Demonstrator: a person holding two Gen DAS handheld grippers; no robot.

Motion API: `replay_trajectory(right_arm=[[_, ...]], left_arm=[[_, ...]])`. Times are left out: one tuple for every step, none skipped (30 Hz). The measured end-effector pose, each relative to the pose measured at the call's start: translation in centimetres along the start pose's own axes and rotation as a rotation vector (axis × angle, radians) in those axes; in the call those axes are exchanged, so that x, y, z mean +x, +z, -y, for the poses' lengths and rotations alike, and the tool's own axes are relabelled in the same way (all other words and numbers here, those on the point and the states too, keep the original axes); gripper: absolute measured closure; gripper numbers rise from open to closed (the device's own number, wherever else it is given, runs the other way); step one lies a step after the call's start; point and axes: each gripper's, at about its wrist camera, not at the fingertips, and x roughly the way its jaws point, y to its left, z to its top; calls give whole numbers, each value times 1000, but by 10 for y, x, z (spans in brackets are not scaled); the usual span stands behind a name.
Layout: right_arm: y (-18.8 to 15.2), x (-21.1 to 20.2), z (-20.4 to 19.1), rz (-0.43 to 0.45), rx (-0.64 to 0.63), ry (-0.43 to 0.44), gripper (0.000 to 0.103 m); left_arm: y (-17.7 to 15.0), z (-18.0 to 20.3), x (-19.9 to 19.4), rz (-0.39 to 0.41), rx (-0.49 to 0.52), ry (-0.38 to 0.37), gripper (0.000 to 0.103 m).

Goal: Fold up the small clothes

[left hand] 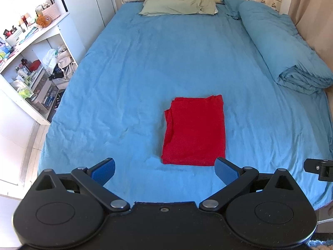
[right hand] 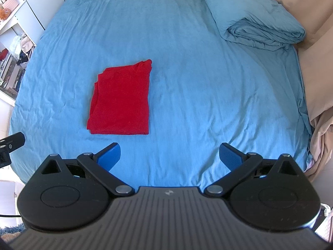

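A: Left hand-held gripper (left hand: 165, 169), left wrist view: blue pads spread wide, nothing between them. Red garment (left hand: 194, 130) lies flat on the bed (left hand: 124, 83), already folded into a rectangle, straight ahead and just beyond the fingertips. Long axis runs away from the gripper, toward the pillow (left hand: 179, 7).

B: Right wrist view: right hand-held gripper (right hand: 169, 156) also spread, empty. Red garment (right hand: 120, 102) sits ahead and off to its left, apart from the pads.

A: Judgement: left gripper is nearer and squarely aligned with the near short edge; right must reach across.
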Motion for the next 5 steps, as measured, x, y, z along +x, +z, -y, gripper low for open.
replay_trajectory(right_arm=[[0,0,0,0,1,0,0],[0,0,0,0,1,0,0],[1,0,0,-1,3,0,0],[1,1,0,-2,4,0,0],[1,1,0,-2,6,0,0]], left_arm=[[0,0,0,1,-3,-1,0],[0,0,0,2,-5,-3,0],[0,-1,0,3,-7,-2,0],[1,-1,0,3,-7,-2,0],[1,-1,0,1,-6,-4,0]])
